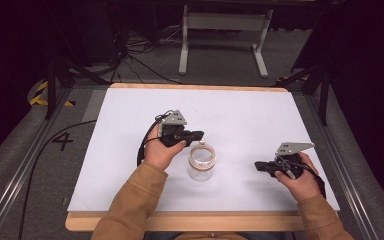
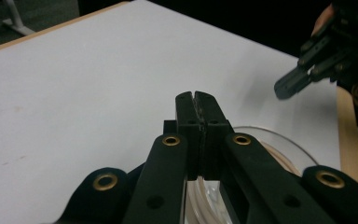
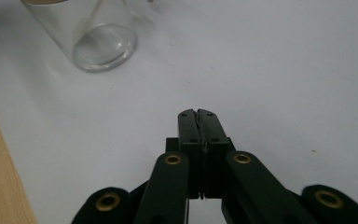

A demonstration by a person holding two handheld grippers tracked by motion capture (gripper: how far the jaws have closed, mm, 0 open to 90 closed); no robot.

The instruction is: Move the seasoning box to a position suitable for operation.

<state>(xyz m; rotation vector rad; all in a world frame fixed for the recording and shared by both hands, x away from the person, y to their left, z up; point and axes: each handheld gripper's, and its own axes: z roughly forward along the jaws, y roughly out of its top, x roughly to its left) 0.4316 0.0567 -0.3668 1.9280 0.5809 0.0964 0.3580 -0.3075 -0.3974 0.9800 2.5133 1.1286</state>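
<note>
1. The glass jar [image 1: 201, 162] stands upright near the table's [image 1: 130, 110] front edge, mouth open.
2. The left gripper [image 1: 198, 135], jaws together and empty, hovers at the jar's rim; it likely needs opening before any grasp.
3. The right gripper [image 1: 258, 165], jaws pressed together and empty, waits well right of the jar.

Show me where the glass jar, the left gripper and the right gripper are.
glass jar [image 1: 201, 167], high view, on its clear side wall.
left gripper [image 1: 200, 134], high view, at the tips of its closed jaws by the jar's rim.
right gripper [image 1: 256, 165], high view, at the tips of its closed jaws.
</note>
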